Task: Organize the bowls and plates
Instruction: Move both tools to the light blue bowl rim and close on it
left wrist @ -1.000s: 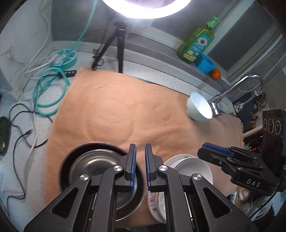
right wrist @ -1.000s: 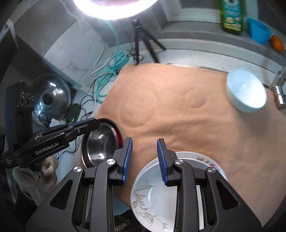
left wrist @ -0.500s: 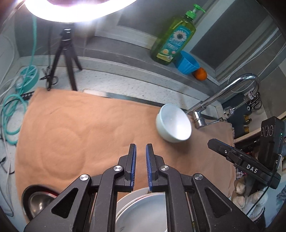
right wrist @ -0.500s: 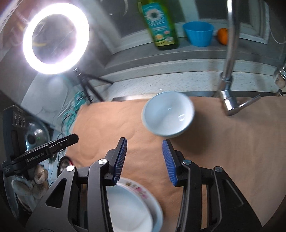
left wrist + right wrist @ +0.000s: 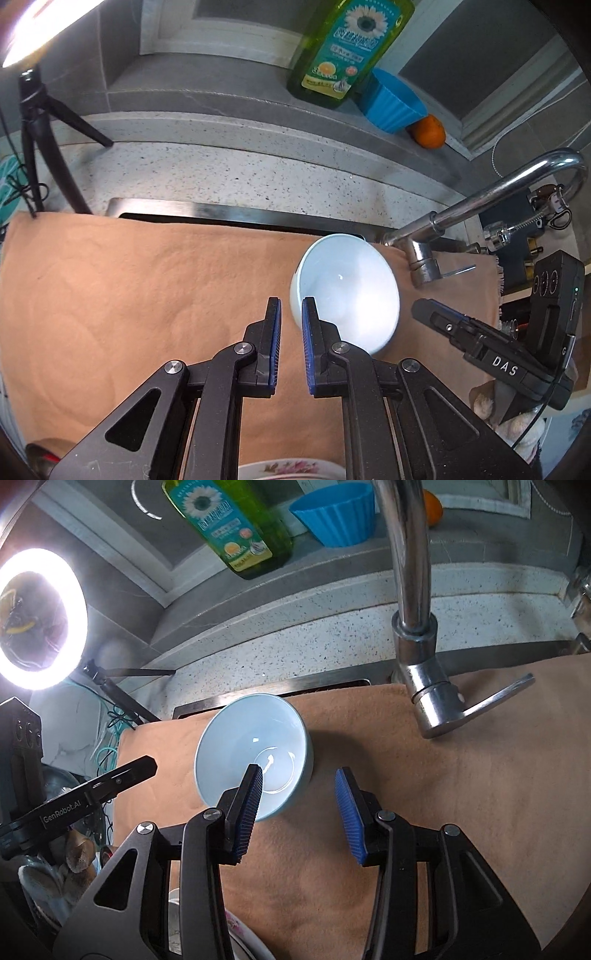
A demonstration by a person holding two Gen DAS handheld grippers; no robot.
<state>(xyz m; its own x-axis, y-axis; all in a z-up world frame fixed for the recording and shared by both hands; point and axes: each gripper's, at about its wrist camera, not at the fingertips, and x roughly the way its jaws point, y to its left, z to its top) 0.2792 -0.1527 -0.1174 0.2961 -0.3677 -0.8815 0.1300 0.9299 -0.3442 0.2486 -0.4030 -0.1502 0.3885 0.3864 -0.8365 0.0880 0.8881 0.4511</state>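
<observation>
Reading "DAS" on my right gripper [image 5: 301, 806], fingers parted and empty, bowl [image 5: 255, 753] beyond the left fingertip; left gripper [image 5: 290, 345], "GenRobot.AI", clenched, angled down.

The right gripper [image 5: 299, 808] hangs with jaws apart over the tan cloth [image 5: 424, 794], its left jaw overlapping the pale bowl [image 5: 255, 746].

Two wrist fisheyes, steeply angled down at tan cloth [image 5: 147, 295] over speckled stone worktop [image 5: 258, 173], facing back ledge. Left view from left, right view from right, both close. Shared: pale blue ceramic bowl [image 5: 351, 291] [image 5: 255, 753], chrome tap [image 5: 410, 590], green soap bottle [image 5: 347, 48].
</observation>
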